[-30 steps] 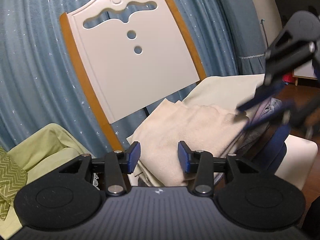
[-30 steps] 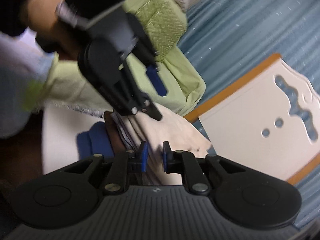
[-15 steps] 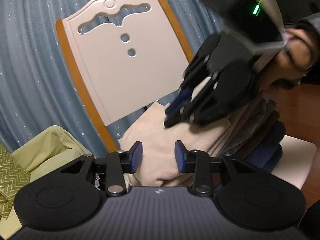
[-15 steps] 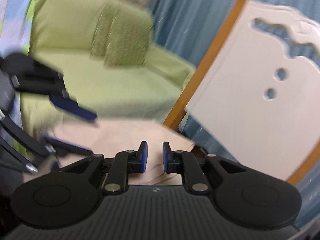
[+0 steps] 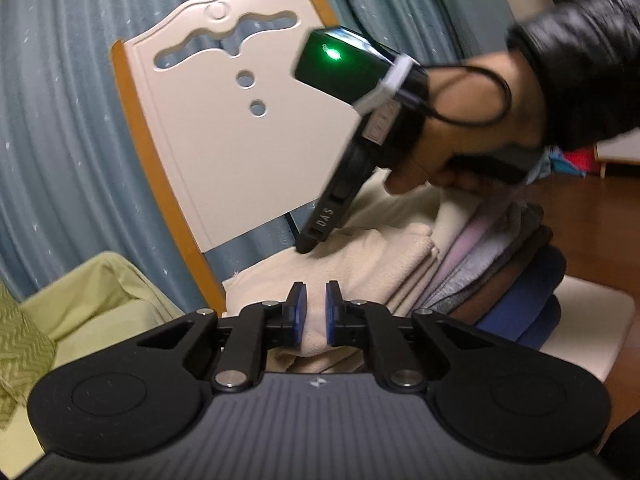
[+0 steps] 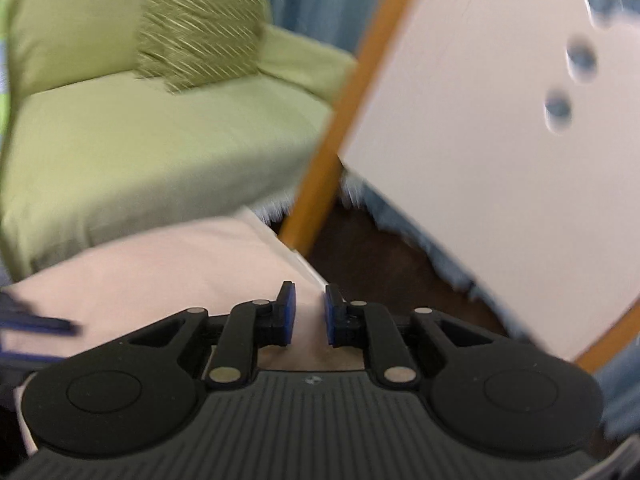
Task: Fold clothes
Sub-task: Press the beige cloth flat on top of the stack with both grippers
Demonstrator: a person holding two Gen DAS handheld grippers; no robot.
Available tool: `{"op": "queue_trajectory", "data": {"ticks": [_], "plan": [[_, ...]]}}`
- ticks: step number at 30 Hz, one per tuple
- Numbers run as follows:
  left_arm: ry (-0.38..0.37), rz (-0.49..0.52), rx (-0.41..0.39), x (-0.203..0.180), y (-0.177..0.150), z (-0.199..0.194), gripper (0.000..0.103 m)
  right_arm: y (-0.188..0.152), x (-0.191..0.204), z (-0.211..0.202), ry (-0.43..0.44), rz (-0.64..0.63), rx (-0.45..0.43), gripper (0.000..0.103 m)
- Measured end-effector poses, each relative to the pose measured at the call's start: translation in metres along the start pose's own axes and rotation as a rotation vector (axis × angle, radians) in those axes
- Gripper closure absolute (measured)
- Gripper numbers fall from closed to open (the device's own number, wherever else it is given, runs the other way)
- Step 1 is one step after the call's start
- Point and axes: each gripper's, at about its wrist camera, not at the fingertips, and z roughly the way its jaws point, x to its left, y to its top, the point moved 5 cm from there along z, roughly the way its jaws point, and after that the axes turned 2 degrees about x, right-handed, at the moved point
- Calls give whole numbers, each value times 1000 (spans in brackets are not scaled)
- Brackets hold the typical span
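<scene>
A cream garment (image 5: 372, 264) tops a stack of folded clothes (image 5: 500, 264) on a white seat (image 5: 592, 320). My left gripper (image 5: 316, 314) is at the garment's near edge. Its jaws are closing and a fold of the cream cloth is pinched between the blue pads. A hand in a black sleeve holds my right gripper (image 5: 305, 249), which points down onto the garment's far corner by the chair back. In the right wrist view the right gripper (image 6: 307, 314) is shut, with the cream garment (image 6: 168, 272) running between its narrow pads.
A white chair back with orange edges (image 5: 240, 132) leans against a blue curtain (image 5: 60, 120) behind the stack. A green sofa (image 6: 140, 140) with a patterned cushion (image 6: 196, 28) stands to the left. Dark wooden floor (image 5: 592, 232) lies to the right.
The left jaws have narrowed from wide apart onto the cream cloth. The right gripper swept from the stack's right side across to the far corner near the chair back, rolling as it went.
</scene>
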Motion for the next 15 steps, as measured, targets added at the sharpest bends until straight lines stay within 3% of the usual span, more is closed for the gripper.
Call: {"op": "queue_trajectory", "data": {"ticks": [6, 8, 11, 12, 15], "plan": [[-20, -92, 5, 7, 4, -1, 96, -17, -18, -2, -37, 110, 36, 93], [-20, -124, 9, 13, 7, -5, 90, -19, -22, -10, -58, 133, 35, 93], [-10, -180, 1, 19, 6, -16, 75, -26, -16, -57, -28, 158, -101, 91], [-10, -197, 5, 20, 4, -18, 74, -33, -6, -78, 13, 153, -165, 90], [-11, -212, 28, 18, 1, -18, 74, -55, 16, -106, 97, 108, -239, 87]]}}
